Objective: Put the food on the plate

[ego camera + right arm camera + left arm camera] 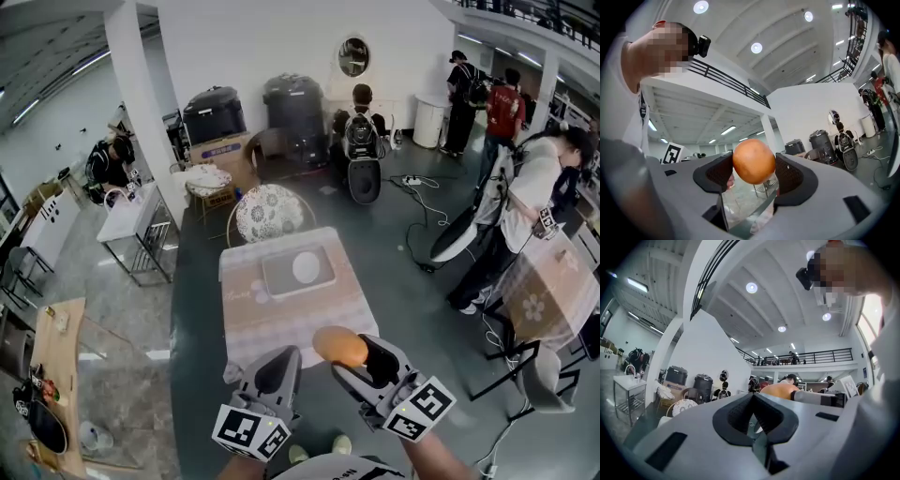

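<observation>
**The right tool is holding round orange food above the near end of the desk**

The right tool (753,172) is squeezing a round orange food (753,161) between its two dark pads. The food is looking smooth and a little shiny, shaped like a ball that is a bit flat at the sides where the pads are pressing it. The pads are looking rough, with tiny bumps all over. The rest of the tool is looking like smooth grey plastic with curved edges.

The left tool (753,414) is staying clenched, with its two dark pads meeting in a V shape and nothing between them. It is sitting just beside the right tool. Each tool is carrying a cube with black and white squares on it.

In the head view, the food is hanging in the air over the near edge of the desk (246,323). The desk is wearing a pale cloth with faint flower shapes. A grey tray (279,278) with rounded corners is lying on the desk. A round white plate (307,267) is resting in the right part of the tray. The food is well apart from the plate.
</observation>
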The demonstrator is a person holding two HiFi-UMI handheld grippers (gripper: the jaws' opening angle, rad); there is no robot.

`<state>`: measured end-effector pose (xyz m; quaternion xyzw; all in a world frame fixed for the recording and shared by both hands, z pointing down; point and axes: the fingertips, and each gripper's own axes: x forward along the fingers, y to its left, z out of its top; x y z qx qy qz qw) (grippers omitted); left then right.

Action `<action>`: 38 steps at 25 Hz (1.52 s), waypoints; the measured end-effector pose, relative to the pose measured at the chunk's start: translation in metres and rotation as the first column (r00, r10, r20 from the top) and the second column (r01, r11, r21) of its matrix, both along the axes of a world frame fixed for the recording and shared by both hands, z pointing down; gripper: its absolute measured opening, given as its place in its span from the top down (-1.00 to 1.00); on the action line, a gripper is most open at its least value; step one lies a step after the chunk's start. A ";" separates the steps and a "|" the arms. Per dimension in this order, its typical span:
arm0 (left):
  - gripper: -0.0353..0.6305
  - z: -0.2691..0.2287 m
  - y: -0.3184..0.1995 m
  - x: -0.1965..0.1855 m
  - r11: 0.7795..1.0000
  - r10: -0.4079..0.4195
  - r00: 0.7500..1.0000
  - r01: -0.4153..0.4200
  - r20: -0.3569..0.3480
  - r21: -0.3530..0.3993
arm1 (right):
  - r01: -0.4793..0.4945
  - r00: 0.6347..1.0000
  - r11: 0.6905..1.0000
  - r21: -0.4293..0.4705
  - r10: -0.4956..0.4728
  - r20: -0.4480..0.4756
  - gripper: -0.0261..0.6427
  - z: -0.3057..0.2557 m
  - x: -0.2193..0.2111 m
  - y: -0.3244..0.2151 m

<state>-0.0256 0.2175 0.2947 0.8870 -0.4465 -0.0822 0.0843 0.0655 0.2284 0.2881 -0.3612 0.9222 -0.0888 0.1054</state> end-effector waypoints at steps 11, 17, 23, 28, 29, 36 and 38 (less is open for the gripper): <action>0.88 0.007 -0.012 0.018 1.000 -0.002 1.000 0.002 0.013 -0.009 | -0.024 0.999 0.999 -0.044 0.025 0.032 0.09 0.013 0.034 -0.012; 0.88 0.017 -0.018 0.036 0.999 -0.023 1.000 0.024 0.011 -0.028 | -0.007 1.000 0.998 -0.069 0.009 0.024 0.09 0.027 0.054 -0.021; 0.88 0.020 -0.024 0.046 1.000 -0.028 1.000 0.028 -0.003 -0.014 | 0.010 1.000 0.995 -0.097 -0.008 0.026 0.09 0.036 0.061 -0.033; 0.88 0.030 -0.041 0.048 0.999 -0.023 1.000 0.023 -0.001 -0.030 | 0.008 1.000 0.993 -0.119 -0.005 0.030 0.09 0.047 0.061 -0.050; 0.88 0.033 -0.046 0.047 0.999 -0.022 1.000 0.022 -0.002 -0.038 | 0.008 1.000 0.992 -0.125 -0.004 0.029 0.09 0.050 0.059 -0.055; 0.88 0.045 -0.104 0.028 0.999 -0.025 1.000 0.025 0.009 -0.038 | -0.006 1.000 0.987 -0.158 0.007 0.003 0.09 0.066 0.038 -0.110; 0.88 0.049 -0.126 0.019 0.999 -0.031 0.999 0.032 0.033 -0.022 | -0.011 1.000 0.986 -0.167 0.010 -0.005 0.09 0.070 0.029 -0.132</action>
